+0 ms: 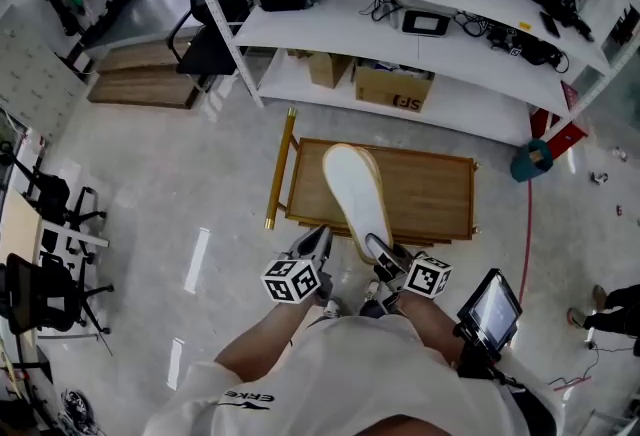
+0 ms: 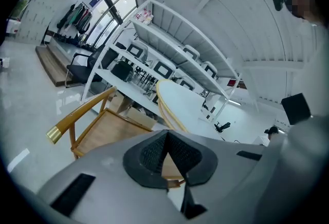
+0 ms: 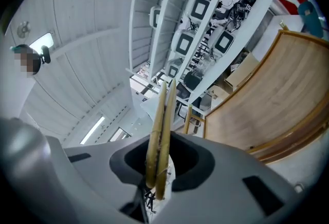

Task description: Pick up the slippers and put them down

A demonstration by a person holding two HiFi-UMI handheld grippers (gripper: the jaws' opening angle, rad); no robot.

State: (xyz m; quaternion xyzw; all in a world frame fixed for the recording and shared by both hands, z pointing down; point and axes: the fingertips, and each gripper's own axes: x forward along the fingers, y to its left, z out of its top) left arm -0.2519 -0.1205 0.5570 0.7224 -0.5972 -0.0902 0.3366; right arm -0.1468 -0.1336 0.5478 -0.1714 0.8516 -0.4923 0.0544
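1. The slippers (image 1: 358, 199) have a smooth, matt white sole and a coarse, straw-like tan edge
2. The desk (image 1: 430, 194) is light wood with a soft satin sheen, and its handle cap (image 2: 53, 134) looks like shiny brass-coloured metal
3. The floor (image 1: 180, 184) is pale, polished and reflective
4. The left claw (image 2: 167, 133) and right claw (image 3: 160, 159) are matt grey plastic with black, finely textured pads
5. The box (image 1: 392, 87) is plain brown cardboard on a smooth white-painted shelf (image 1: 330, 29)
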